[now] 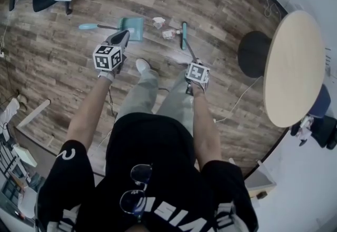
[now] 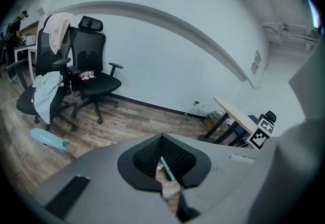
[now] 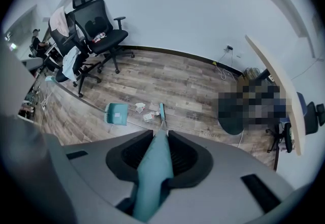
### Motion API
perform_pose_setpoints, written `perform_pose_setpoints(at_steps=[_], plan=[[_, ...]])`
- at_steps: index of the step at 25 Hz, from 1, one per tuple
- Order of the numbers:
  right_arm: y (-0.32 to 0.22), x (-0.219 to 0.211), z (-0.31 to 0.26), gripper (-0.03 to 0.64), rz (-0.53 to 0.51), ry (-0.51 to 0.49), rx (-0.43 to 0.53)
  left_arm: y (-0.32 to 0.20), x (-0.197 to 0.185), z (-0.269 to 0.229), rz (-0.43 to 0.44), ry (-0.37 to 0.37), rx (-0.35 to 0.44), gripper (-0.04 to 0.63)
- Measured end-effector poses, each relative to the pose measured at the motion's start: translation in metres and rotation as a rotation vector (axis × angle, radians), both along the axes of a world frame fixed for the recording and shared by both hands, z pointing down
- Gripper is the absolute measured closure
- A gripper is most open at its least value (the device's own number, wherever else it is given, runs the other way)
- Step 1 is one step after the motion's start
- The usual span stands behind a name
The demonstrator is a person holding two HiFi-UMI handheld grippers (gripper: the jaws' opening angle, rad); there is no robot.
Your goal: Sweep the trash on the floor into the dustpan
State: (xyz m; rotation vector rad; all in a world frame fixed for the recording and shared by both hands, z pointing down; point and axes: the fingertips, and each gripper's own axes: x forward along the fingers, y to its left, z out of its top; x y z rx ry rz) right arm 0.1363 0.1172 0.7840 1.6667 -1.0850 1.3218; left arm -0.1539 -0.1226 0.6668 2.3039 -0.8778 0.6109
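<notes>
The right gripper (image 3: pixel 160 135) is clamped tight on the teal broom (image 3: pixel 152 177) handle, the broom's head beside the trash (image 1: pixel 168 33). The left gripper (image 2: pixel 162 139) is closed on nothing, near the dustpan (image 1: pixel 132 29).

Wood-plank floor (image 1: pixel 63 52), white wall (image 2: pixel 167 60), black office chairs (image 2: pixel 91 73), round table (image 1: pixel 292 68).

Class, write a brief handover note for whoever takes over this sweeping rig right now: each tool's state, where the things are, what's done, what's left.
Left tool: jaws together, empty, near the dustpan.
Right tool: shut on the broom handle, broom head down on the floor.
Two trash scraps lie between dustpan and broom head.
Done: broom gripped. Left: sweep both scraps into the dustpan.
</notes>
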Motion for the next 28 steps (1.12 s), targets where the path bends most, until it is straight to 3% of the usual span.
perform_pose_setpoints(at_steps=[2,5,7,11,15,21,25,28], plan=[[-0.002,-0.003,-0.002,0.532,-0.024,0.050,-0.033,-0.003,-0.015,0.001,-0.017,-0.001,-0.003,0.597],[-0.012,-0.029,0.000,0.532,-0.028,-0.001,-0.037,-0.006,-0.037,0.002,-0.046,-0.001,-0.006,0.597],[-0.019,-0.036,-0.004,0.532,-0.058,0.028,-0.036,-0.008,-0.051,0.002,-0.063,-0.001,-0.008,0.598],[-0.027,-0.077,0.004,0.532,-0.063,-0.068,-0.033,-0.010,-0.076,0.004,-0.095,0.001,-0.012,0.597],[-0.028,-0.072,-0.005,0.532,-0.135,0.046,-0.073,-0.010,-0.090,0.005,-0.111,0.005,-0.017,0.598],[-0.023,-0.079,-0.003,0.532,-0.159,0.033,-0.061,-0.009,-0.093,0.005,-0.116,0.012,-0.017,0.598],[-0.033,-0.107,-0.002,0.532,-0.109,-0.136,0.037,-0.007,-0.094,0.003,-0.118,0.008,-0.012,0.597],[-0.016,-0.075,-0.015,0.532,-0.121,-0.017,-0.036,-0.002,-0.091,-0.001,-0.133,0.006,-0.013,0.597]])
